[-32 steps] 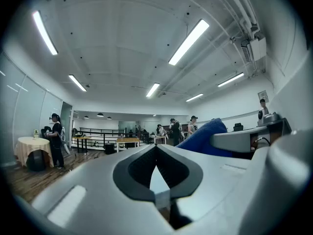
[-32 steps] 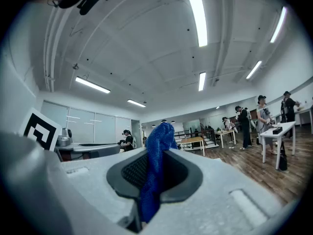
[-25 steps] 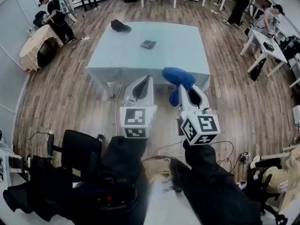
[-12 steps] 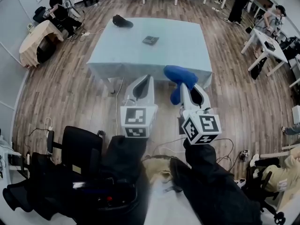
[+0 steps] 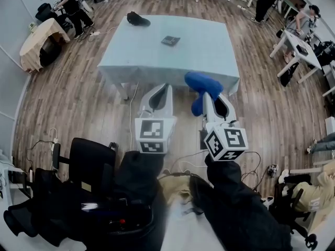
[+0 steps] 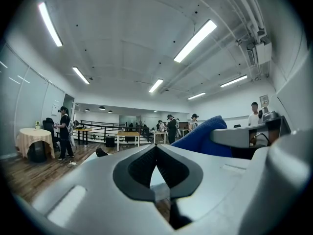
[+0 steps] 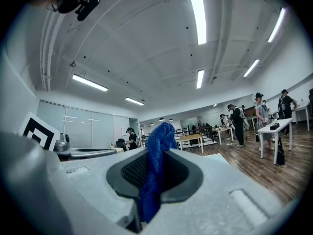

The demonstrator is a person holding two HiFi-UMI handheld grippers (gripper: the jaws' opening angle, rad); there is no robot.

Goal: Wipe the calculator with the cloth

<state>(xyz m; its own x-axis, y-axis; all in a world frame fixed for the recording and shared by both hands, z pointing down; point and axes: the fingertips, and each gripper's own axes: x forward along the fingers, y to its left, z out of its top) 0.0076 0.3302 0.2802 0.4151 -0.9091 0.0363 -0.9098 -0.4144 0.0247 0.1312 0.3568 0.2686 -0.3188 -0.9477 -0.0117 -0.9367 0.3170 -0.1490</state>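
Observation:
The small dark calculator (image 5: 170, 40) lies on the far half of a light blue table (image 5: 157, 61), well ahead of both grippers. The blue cloth (image 5: 201, 86) hangs bunched from my right gripper (image 5: 202, 97), which is shut on it. In the right gripper view the cloth (image 7: 155, 165) runs up between the pads and sticks out past the tips. My left gripper (image 5: 159, 91) is held beside it, shut with nothing in it; in the left gripper view its tips (image 6: 156, 148) meet. Both grippers hover over the wooden floor, short of the table's near edge.
A dark cap-like object (image 5: 137, 19) lies at the table's far left corner. A black chair (image 5: 91, 163) and cables sit on the floor close to my left. A round draped table (image 5: 39, 43) stands far left, white desks (image 5: 293, 43) and people at the right and back.
The table has grown slightly in the head view and the calculator sits higher in frame, so I have come a little closer. Both grippers keep the same pose.

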